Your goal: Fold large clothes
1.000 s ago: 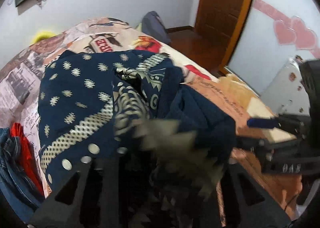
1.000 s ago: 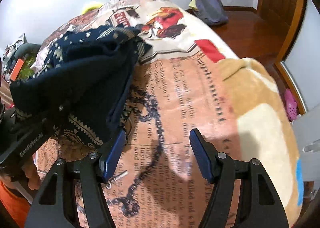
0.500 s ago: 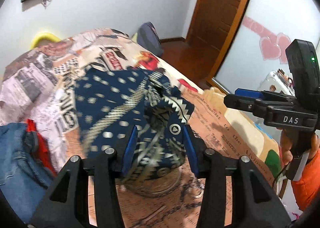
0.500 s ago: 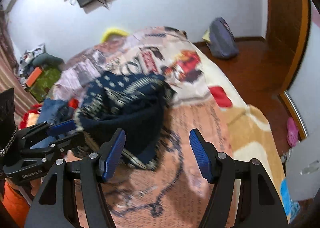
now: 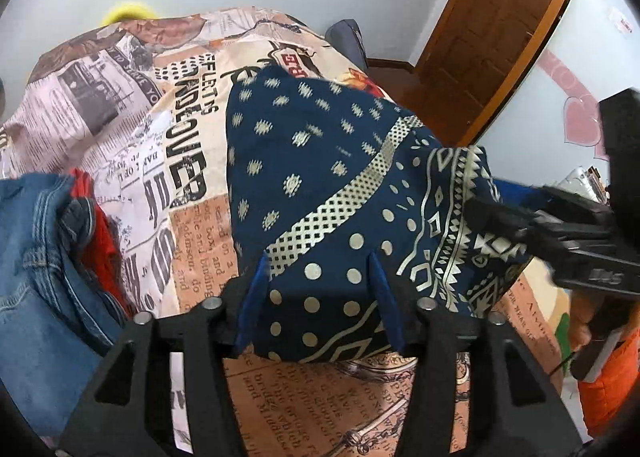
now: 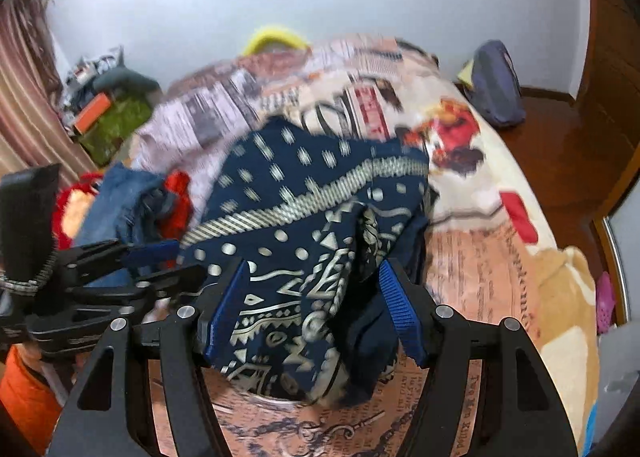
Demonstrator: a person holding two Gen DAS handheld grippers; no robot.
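A navy garment with a cream dot and zigzag print [image 5: 320, 177] lies bunched on the newspaper-print bedspread [image 5: 160, 129]; it also shows in the right wrist view [image 6: 304, 225]. My left gripper [image 5: 320, 297] is open, its blue fingers on either side of the garment's near edge. My right gripper [image 6: 312, 313] is open too, astride the near right corner of the cloth. Each gripper shows in the other's view, the right gripper [image 5: 560, 233] and the left gripper [image 6: 100, 273].
A pile of blue denim [image 5: 44, 257] and red cloth [image 5: 96, 225] lies at the left of the bed. A dark bag [image 6: 496, 85] sits on the wooden floor by the far wall. A wooden door [image 5: 500, 29] stands at the right.
Both grippers have dropped toward the bed and closed in on the garment's near edge. The left gripper has let go of the cloth, and the garment now lies flatter.
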